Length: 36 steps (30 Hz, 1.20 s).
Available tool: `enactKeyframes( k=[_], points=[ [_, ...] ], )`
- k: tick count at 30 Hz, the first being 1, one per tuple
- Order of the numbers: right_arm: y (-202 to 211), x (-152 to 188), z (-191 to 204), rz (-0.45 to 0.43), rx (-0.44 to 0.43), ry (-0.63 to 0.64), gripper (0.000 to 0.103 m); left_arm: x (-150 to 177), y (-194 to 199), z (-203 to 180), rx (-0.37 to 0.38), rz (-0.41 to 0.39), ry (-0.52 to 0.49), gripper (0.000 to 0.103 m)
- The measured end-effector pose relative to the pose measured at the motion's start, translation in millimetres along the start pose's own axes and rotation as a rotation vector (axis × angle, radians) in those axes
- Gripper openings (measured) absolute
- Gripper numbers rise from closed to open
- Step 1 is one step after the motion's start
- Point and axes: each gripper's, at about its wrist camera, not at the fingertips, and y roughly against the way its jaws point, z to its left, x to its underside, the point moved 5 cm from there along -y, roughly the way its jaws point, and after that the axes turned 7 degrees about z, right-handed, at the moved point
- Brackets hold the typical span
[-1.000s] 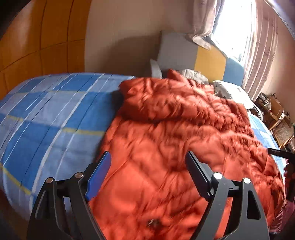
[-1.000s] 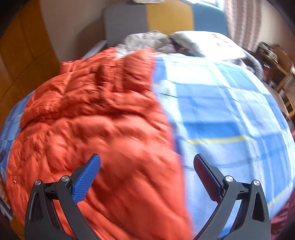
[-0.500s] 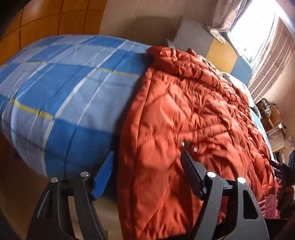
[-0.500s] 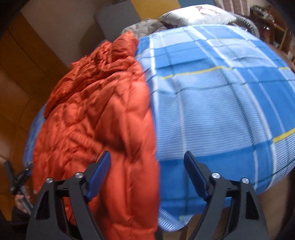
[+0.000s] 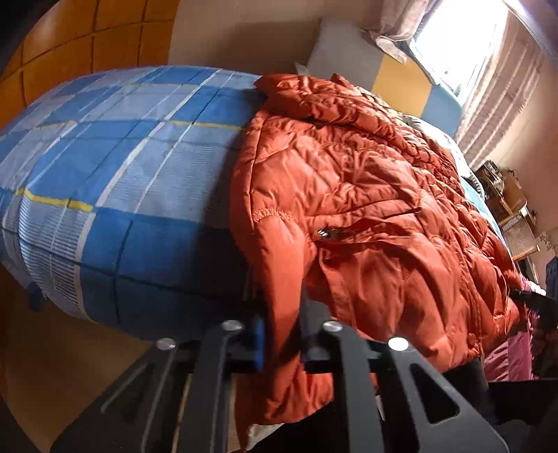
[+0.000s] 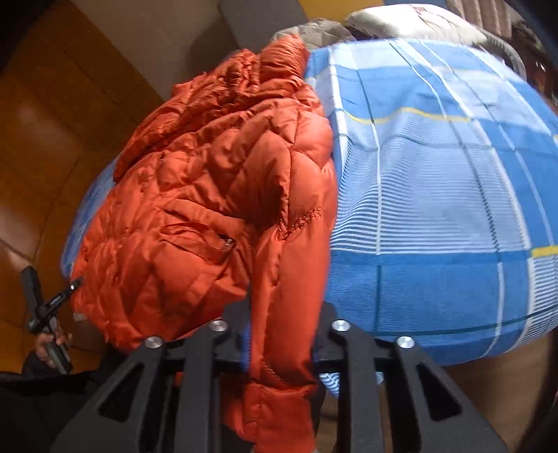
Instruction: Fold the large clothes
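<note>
An orange quilted puffer jacket lies lengthwise on a bed with a blue plaid cover, its hem hanging over the near edge. My left gripper is shut on the jacket's hem at its left bottom corner. In the right wrist view the same jacket lies left of the plaid cover, and my right gripper is shut on the hem at the right bottom corner. The left gripper also shows at the far left of that view.
Pillows and a padded grey, yellow and blue headboard stand at the far end of the bed. A bright curtained window is behind it. Wicker furniture stands at the right. An orange panelled wall is on the left.
Both grippers dropped to the bed's near edge and closed on the jacket's hem, one at each bottom corner. One second ago both were open above the jacket.
</note>
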Motion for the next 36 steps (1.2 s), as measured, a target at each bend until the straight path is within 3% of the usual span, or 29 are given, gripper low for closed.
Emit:
enactKeyframes(
  k=[12, 19, 24, 30, 36],
  points=[
    [38.2, 2.9, 19.7, -0.007, 0.032, 0.067, 0.013, 5.8, 44.8, 0.0, 0.062, -0.009, -0.053, 0.006],
    [47.0, 12.9, 23.4, 0.069, 0.011, 0.083, 0.013, 8.6, 72.6, 4.4, 0.141, -0.018, -0.07, 0.005],
    [66.6, -0.5, 34.6, 0.08, -0.016, 0.106, 0.012, 1.0, 97.8, 11.3, 0.254, -0.045, -0.054, 0.005],
    [76.5, -21.3, 52.8, 0.076, -0.017, 0.137, 0.011, -2.8, 111.9, 13.9, 0.306, -0.063, -0.041, 0.005],
    [92.2, -55.2, 71.1, -0.018, -0.074, 0.153, 0.01, -23.0, 118.1, 11.0, 0.391, -0.107, -0.036, 0.005]
  ],
)
